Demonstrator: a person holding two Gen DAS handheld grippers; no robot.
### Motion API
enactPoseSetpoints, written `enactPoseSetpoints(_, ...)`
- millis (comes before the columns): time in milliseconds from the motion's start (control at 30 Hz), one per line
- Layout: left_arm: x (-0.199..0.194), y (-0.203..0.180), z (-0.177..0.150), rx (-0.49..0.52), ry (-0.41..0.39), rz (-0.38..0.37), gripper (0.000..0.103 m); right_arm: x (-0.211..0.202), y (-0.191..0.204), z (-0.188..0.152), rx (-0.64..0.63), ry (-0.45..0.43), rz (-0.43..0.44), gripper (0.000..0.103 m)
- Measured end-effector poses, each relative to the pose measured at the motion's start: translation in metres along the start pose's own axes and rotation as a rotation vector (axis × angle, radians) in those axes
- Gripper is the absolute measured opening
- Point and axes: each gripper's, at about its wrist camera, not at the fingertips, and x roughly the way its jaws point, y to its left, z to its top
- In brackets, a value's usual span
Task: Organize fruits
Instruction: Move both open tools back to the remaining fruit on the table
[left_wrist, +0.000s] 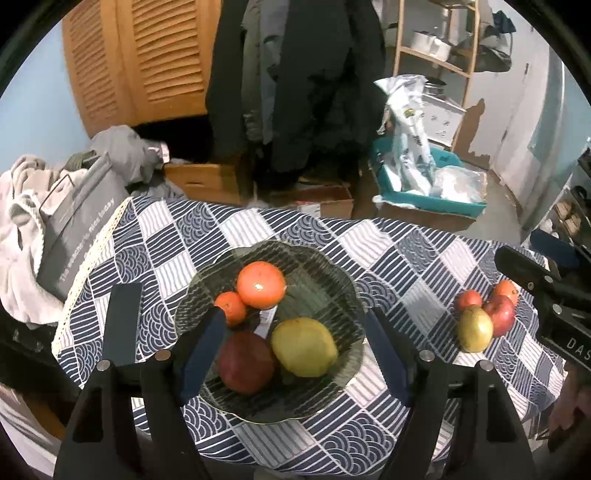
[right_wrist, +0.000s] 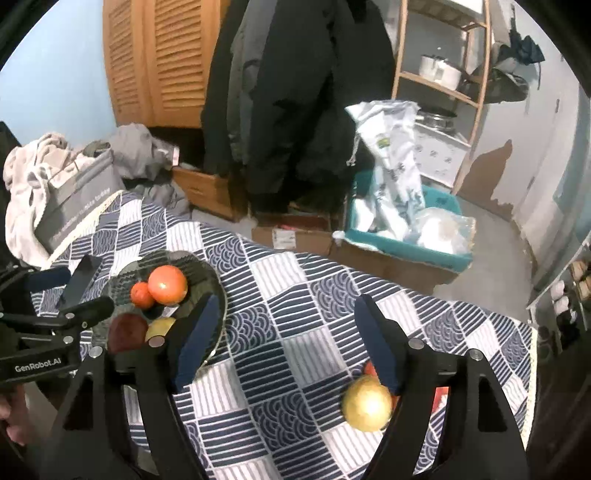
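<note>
A glass bowl (left_wrist: 332, 291) on the patterned tablecloth holds a large orange (left_wrist: 260, 284), a small orange (left_wrist: 231, 308), a dark red fruit (left_wrist: 245, 362) and a yellow fruit (left_wrist: 304, 347). My left gripper (left_wrist: 295, 350) is open and empty, hovering over the bowl. To the right lie a yellow-green fruit (left_wrist: 475, 328) and red fruits (left_wrist: 500, 314) on the cloth. My right gripper (right_wrist: 284, 343) is open and empty above the cloth; the yellow-green fruit (right_wrist: 366, 403) sits beside its right finger (right_wrist: 380, 350). The bowl (right_wrist: 218, 291) shows at left.
The tablecloth (left_wrist: 406, 280) covers a round table whose far edge drops to a floor with cardboard boxes (left_wrist: 325, 201) and a teal bin (left_wrist: 436, 199). A grey bag (left_wrist: 77, 229) and laundry sit by the left edge. Coats hang behind.
</note>
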Motion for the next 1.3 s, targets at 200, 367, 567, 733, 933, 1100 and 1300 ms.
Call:
enactPoseSetpoints(200,-0.012,-0.018,0.004,0.027,-0.028,-0.018,0.081,-0.022,-0.018,-0.005,0.012,-0.036,-0.026,0.082)
enactPoseSetpoints(367,-0.02,-0.034,0.006,0.046,-0.041,-0.029,0.081,-0.04,-0.034,-0.012,0.025,-0.06,-0.043,0.083)
enactPoseSetpoints(567,-0.031,-0.053,0.007,0.071,-0.065,-0.032,0.082,-0.06,-0.053,-0.021,0.041,-0.086,-0.071,0.083)
enactPoseSetpoints(733,-0.044,-0.071,0.006,0.094,-0.101,-0.039,0.088,-0.073,-0.069,-0.028,0.061,-0.1,-0.079,0.084)
enactPoseSetpoints(933,-0.052,-0.091,0.006,0.11,-0.118,-0.053,0.088,-0.087,-0.089,-0.034,0.096,-0.11,-0.089,0.084)
enactPoseSetpoints(1100,-0.054,-0.112,0.006,0.128,-0.116,-0.067,0.092,-0.099,-0.107,-0.038,0.122,-0.122,-0.107,0.085)
enactPoseSetpoints(1300,-0.049,-0.134,0.006,0.137,-0.102,-0.098,0.095,-0.103,-0.13,-0.048,0.154,-0.109,-0.137,0.086)
